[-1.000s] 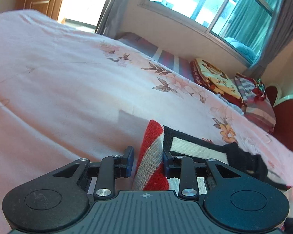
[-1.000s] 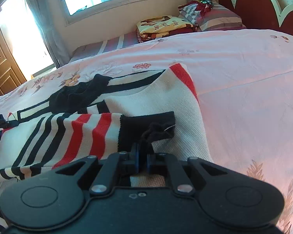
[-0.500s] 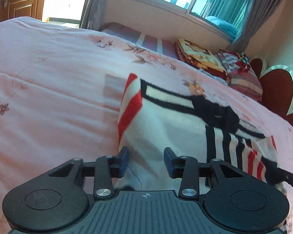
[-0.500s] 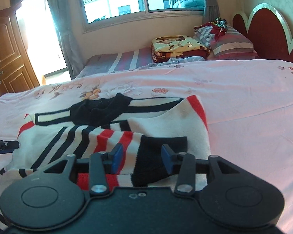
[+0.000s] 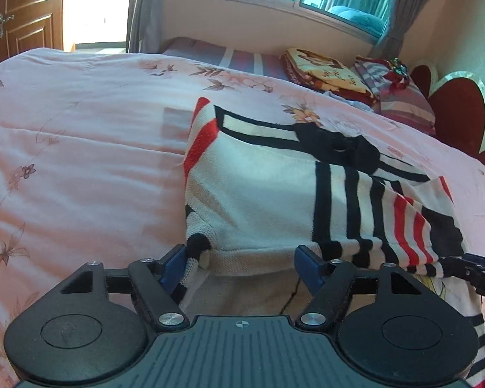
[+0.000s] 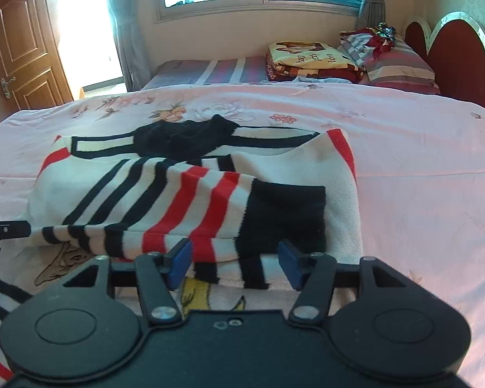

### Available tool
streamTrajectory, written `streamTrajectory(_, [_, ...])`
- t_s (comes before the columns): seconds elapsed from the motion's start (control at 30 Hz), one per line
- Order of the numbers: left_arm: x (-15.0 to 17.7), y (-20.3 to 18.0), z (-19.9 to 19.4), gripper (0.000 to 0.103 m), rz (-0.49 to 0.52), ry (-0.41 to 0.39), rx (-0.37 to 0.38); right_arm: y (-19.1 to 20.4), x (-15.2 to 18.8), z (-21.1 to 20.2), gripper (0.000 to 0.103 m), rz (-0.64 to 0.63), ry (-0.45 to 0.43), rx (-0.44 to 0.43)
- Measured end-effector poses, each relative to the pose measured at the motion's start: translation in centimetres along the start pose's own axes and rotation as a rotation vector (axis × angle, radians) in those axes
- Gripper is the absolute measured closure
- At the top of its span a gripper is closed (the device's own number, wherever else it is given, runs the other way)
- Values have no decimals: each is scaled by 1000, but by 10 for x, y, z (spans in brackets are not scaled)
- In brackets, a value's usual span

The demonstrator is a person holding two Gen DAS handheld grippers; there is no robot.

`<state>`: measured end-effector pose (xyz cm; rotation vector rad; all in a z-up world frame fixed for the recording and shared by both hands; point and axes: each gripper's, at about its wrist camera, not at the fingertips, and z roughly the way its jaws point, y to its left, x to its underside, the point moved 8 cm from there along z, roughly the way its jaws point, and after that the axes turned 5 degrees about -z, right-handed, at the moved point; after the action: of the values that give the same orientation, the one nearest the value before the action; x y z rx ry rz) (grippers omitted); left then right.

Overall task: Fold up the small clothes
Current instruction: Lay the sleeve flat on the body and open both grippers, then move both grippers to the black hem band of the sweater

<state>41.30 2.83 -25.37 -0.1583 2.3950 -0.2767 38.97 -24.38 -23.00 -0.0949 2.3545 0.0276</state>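
Lying on the bed: one striped sweater (image 6: 190, 190), folded, on the pink bedspread (image 6: 420, 168)
Grippers: two; left gripper (image 5: 241, 260) and right gripper (image 6: 234, 258) both spread wide, grasping nothing
Pillows: two (image 6: 394, 61)

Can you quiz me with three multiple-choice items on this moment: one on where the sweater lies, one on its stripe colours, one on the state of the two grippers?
1. Where does the striped sweater lie?
A. on the pink floral bedspread
B. on the windowsill
C. on the pillows by the headboard

2. Which stripe colours run across its white knit?
A. blue and green
B. black and red
C. yellow only

3. How do the left gripper and right gripper stand?
A. both clamped on cloth
B. one open, one clamped
C. both open

Answers: 1 A, pink bedspread shows all around it. 2 B, black and red bands cross the folded sleeve. 3 C, the blue pads stand wide apart in both wrist views.
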Motion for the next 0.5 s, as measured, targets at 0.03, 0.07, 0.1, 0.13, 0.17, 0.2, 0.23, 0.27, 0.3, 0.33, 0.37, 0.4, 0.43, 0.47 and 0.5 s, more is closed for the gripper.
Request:
streamTrajectory(0.03, [3,-4,-5,29,6,-3,10,7,3,-3,45,-12,5,-14])
streamTrajectory(0.07, [6,-9,-9,28,9,-2,17,14,5,-6,45,-23,8,-28])
streamTrajectory(0.1, [10,-13,-12,28,11,4,29,22,9,-9,45,-35,11,-45])
streamTrajectory(0.13, [14,-17,-14,28,11,16,46,30,11,-11,45,-46,13,-58])
streamTrajectory(0.17, [21,-22,-18,28,11,27,57,37,15,-13,45,-55,15,-67])
streamTrajectory(0.2, [26,-27,-20,28,18,31,63,43,19,-15,45,-61,16,-77])
streamTrajectory(0.23, [32,-31,-21,28,30,34,68,50,23,-17,45,-68,20,-89])
streamTrajectory(0.27, [42,-36,-22,28,46,43,69,54,27,-17,45,-73,25,-93])
streamTrajectory(0.3, [49,-38,-20,28,52,56,68,59,31,-17,45,-80,31,-98])
streamTrajectory(0.33, [58,-40,-17,28,56,75,66,62,36,-17,45,-85,37,-102])
streamTrajectory(0.37, [66,-38,-14,28,56,89,55,65,40,-15,45,-93,44,-102])
streamTrajectory(0.4, [73,-35,-12,28,60,96,39,66,45,-14,45,-106,56,-96])
streamTrajectory(0.43, [77,-34,-13,28,84,79,36,66,50,-12,46,-121,67,-86])
streamTrajectory(0.47, [81,-33,-16,28,129,57,22,63,55,-11,46,-140,74,-68])
streamTrajectory(0.5, [85,-31,-17,28,158,54,7,58,60,-10,46,-157,78,-46])
